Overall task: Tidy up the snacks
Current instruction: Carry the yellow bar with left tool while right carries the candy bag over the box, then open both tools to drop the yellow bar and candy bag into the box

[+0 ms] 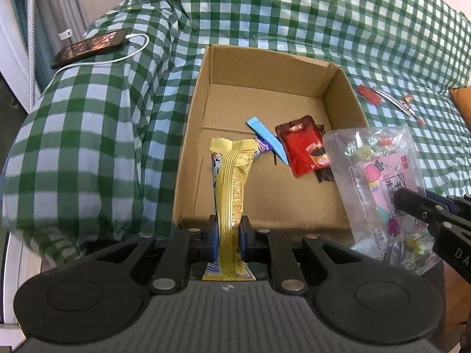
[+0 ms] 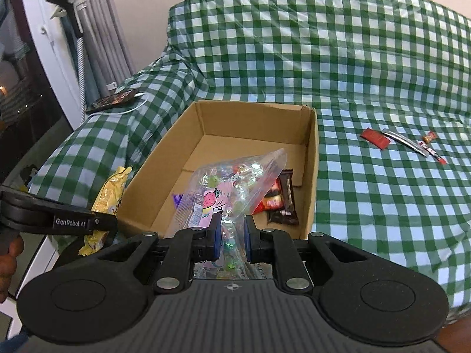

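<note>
green checked cloth (image 2: 368, 67) covered the sofa behind an open cardboard box (image 1: 332, 88). the left gripper (image 1: 229, 232) had its jaws clamped on a gold snack bar (image 1: 232, 176), the right gripper (image 2: 232, 232) on a clear candy bag (image 2: 229, 182); both hung above the box's near edge, its far half bare beyond the jaws.

- Lighting: bright, even and diffuse in both wrist views; the green-checked cloth (image 1: 294, 14) reads clearly across its whole spread.
- Shadows: soft only, inside the near wall of the cardboard box (image 1: 265, 94) and in the cloth's folds.
- Glare: pale sheen on the clear candy bag (image 2: 235, 182) and on the gold wrapper (image 1: 232, 182).
- Distortion: strong fisheye bending; checks curve toward the edges, corners darken.
- Focus: sharp at centre; slight smear along the box's near left corner and the far left margin.
</note>
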